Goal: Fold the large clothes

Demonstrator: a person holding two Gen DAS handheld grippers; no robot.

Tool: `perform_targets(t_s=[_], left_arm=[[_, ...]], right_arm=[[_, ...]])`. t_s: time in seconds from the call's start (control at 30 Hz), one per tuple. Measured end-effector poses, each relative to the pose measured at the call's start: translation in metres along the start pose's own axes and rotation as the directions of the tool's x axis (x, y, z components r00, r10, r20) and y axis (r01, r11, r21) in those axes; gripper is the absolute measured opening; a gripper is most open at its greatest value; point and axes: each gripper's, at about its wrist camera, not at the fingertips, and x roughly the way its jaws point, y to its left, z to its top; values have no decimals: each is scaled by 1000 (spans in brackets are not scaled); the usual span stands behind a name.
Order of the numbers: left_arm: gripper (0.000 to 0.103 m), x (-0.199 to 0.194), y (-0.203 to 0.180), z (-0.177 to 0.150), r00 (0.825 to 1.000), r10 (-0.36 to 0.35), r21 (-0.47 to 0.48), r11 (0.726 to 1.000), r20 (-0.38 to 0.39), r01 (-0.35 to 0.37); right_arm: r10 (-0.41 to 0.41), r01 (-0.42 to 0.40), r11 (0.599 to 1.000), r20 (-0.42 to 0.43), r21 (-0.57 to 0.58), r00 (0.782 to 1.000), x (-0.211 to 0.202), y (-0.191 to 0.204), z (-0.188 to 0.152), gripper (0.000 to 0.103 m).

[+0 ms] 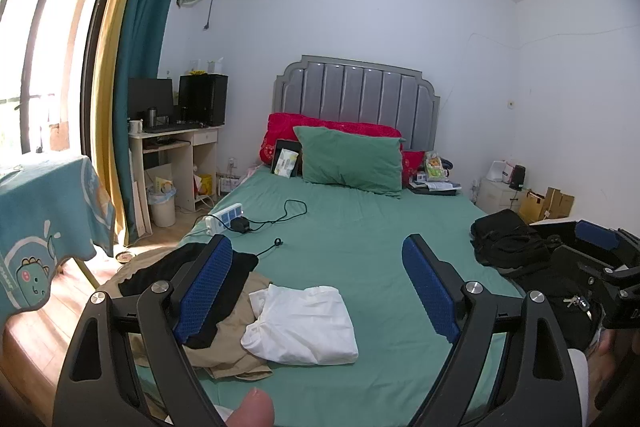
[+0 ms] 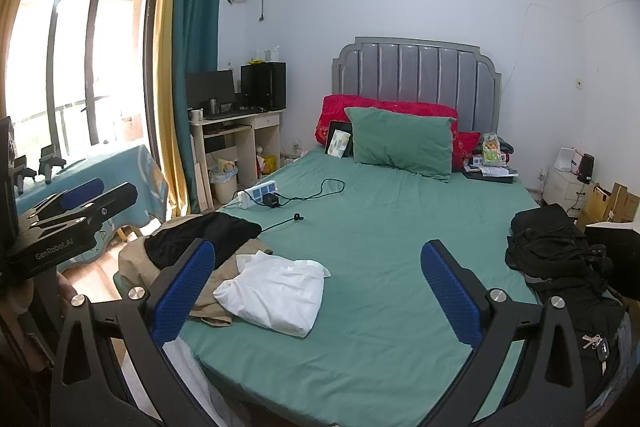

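A folded white garment [image 1: 306,327] [image 2: 276,295] lies on the green bed sheet [image 1: 360,239] [image 2: 380,227] near the foot of the bed. Left of it a tan garment [image 1: 236,343] [image 2: 218,287] and a black garment [image 1: 192,267] [image 2: 200,235] lie crumpled in a heap. My left gripper [image 1: 318,283] hangs open above the foot of the bed, holding nothing. My right gripper [image 2: 318,279] is open and empty too, over the same area. Each gripper shows at the side of the other's view, the left gripper [image 2: 76,211] and the right gripper [image 1: 596,251].
A black bag [image 1: 508,239] [image 2: 556,247] with keys [image 2: 596,341] sits at the bed's right edge. A power strip with a charger and cable [image 1: 240,219] [image 2: 264,195] lies mid-left. Pillows [image 1: 352,163] [image 2: 400,139] and clutter sit at the headboard. A covered table [image 1: 44,219] stands left.
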Motion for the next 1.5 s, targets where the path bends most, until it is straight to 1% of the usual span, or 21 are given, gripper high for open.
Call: perform_targets(t_s=[0.1,0.33,0.53,0.7,0.9,1.5], left_arm=[[89,-1,-1,0,1000,3,3,1000,-3,-3],[89,2,-2,1,999,34,11,999,-11,-34],[89,5,1,1,999,30,-5,1000,-24,-30],[89,4,-1,-1,1000,6,7,1000,-26,-6],[89,5,3,-3,1000,12,-2,1000,-29,-12],[89,4,-3,-3,1000,13,9,1000,-24,-12]], right_arm=[[0,0,1000,-1,1,1000,0,0,0,102],[1,-1,1000,-2,1,1000,0,-1,-1,102],[0,0,1000,-2,2,1000,0,0,0,102],[1,-1,1000,-2,2,1000,0,0,-1,102],[0,0,1000,-2,1,1000,0,0,-1,102],[0,0,1000,-1,1,1000,0,1,-1,102]])
